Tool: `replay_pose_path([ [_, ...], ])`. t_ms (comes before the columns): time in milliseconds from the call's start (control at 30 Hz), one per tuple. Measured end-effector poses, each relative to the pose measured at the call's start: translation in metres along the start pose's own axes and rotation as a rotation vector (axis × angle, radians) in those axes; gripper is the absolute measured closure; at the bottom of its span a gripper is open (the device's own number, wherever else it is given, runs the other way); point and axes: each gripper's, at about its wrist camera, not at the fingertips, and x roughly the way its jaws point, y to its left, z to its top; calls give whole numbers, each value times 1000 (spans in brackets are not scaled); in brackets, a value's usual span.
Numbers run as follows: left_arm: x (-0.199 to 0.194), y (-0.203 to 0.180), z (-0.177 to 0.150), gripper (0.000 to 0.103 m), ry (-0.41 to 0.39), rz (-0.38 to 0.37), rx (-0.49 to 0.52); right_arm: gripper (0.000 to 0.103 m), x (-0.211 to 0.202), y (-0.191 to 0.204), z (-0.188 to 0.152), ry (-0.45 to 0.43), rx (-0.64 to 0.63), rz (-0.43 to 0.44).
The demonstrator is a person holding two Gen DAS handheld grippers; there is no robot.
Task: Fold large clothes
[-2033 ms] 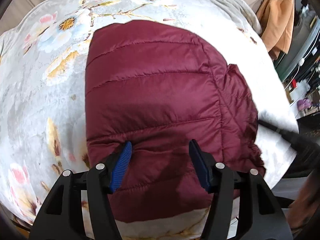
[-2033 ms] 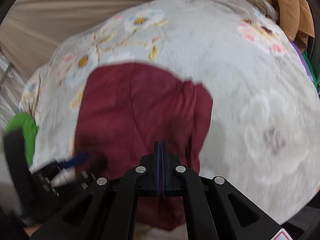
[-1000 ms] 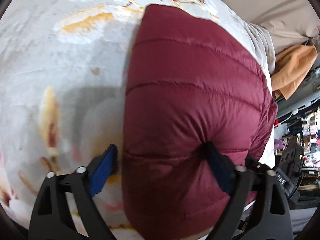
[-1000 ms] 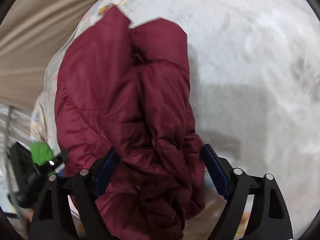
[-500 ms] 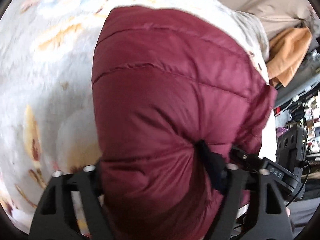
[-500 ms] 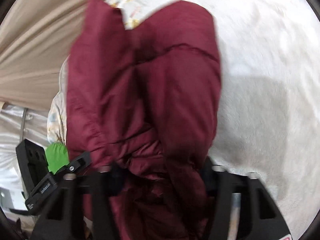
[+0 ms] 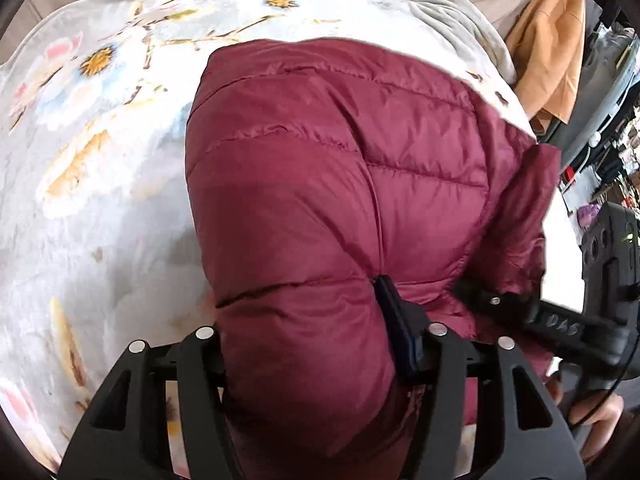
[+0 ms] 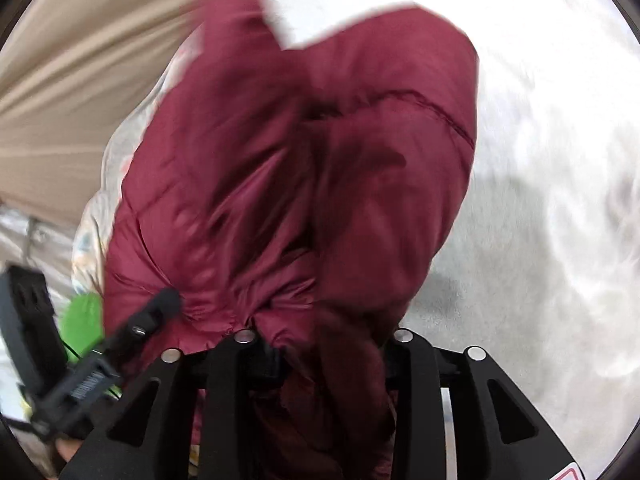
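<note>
Left gripper (image 7: 308,332): jaws have just been closing and now pinch a thick padded fold of the maroon jacket (image 7: 340,184) – one blue pad (image 7: 400,332) presses into the fabric, the other is buried under it. The jacket bulges forward from the jaws over the floral blanket (image 7: 100,160). Right gripper (image 8: 320,344): jaws have also just been closing and clamp a bunched edge of the same jacket, which rises directly ahead of them – the blanket lies to the right of that gripper
</note>
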Motion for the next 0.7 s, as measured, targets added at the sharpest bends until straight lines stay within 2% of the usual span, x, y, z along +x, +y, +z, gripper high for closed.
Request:
replay_pose_path([
  [67,-4,1,0,48,4,-1,-5,73,-4,-7,1,-4,17,11],
  [167,-14,1,4,51,2,-4,-5,78,-19,0,-6,-28,-40,-12],
  [367,-50,2,11,56,-27,-33,-9,80,-59,36,-7,-106,-89,13],
  [533,-94,-2,22,57,-105,-51,32,80,-97,54,-17,-176,-121,40],
  [700,-157,-8,35,58,-241,-56,96,80,-143,92,-22,-285,-172,90],
])
